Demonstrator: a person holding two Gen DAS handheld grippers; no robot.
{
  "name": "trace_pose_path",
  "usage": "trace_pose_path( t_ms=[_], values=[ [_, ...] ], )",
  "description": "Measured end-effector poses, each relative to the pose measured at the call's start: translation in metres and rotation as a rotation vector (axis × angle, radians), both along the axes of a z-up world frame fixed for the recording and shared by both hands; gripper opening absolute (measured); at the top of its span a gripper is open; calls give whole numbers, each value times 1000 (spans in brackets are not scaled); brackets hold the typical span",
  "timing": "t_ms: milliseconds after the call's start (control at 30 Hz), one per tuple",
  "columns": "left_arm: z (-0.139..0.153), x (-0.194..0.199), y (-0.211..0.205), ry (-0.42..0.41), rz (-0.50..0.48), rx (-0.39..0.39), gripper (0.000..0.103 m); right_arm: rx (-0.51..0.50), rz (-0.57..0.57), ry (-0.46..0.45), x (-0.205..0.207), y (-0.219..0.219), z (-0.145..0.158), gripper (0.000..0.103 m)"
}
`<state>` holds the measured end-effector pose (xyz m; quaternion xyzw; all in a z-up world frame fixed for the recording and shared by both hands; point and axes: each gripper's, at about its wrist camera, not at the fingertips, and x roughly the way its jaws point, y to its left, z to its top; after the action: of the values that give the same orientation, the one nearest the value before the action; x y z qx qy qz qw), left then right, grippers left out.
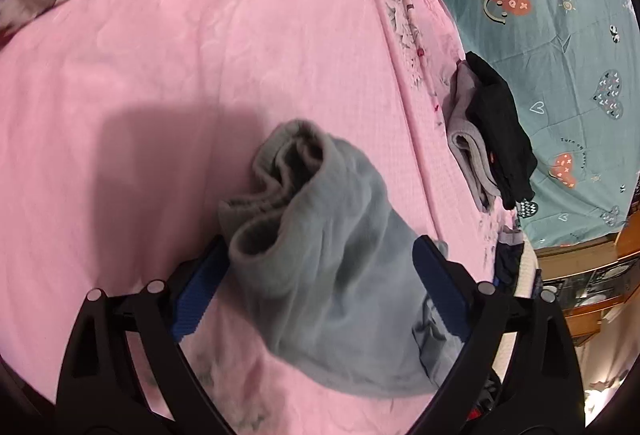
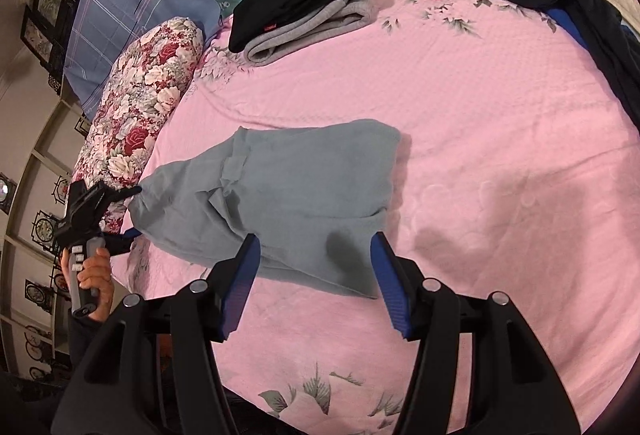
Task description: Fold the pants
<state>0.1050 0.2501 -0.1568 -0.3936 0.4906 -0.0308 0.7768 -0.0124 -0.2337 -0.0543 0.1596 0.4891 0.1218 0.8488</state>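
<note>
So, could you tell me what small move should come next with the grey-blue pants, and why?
Probably ease the right gripper forward and close on the near edge of the grey-blue fleece pants: its jaws stand open around that edge, while the left gripper straddles the bunched end.

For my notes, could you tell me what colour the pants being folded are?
The pants are grey-blue, clearest in the right wrist view.

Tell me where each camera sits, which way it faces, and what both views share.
Left wrist: on the left gripper, looking along its open fingers straddling the grey-blue pants on the pink bedspread.
Right wrist: on the right gripper, open above the pants' near edge; the left hand shows at left, holding its gripper.
Shared: pants, bedspread, the folded black and grey stack, the floral pillow.
</note>
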Motion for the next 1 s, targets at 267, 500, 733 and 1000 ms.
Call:
trace_pose_path(
  t_ms=[267, 500, 733, 1000],
  values=[
    [-1, -13, 5, -5, 110, 103, 19, -1, -39, 8, -3, -11, -2, 59],
    [25, -33, 4, -126, 83, 129, 20, -35, 11, 52, 11, 10, -12, 58],
    [43, -38, 4, -188, 48, 134, 20, -115, 208, 97, 51, 89, -14, 58],
    [45, -40, 1, -189, 29, 158, 20, -198, 297, 7, 120, 178, -18, 45]
  ],
)
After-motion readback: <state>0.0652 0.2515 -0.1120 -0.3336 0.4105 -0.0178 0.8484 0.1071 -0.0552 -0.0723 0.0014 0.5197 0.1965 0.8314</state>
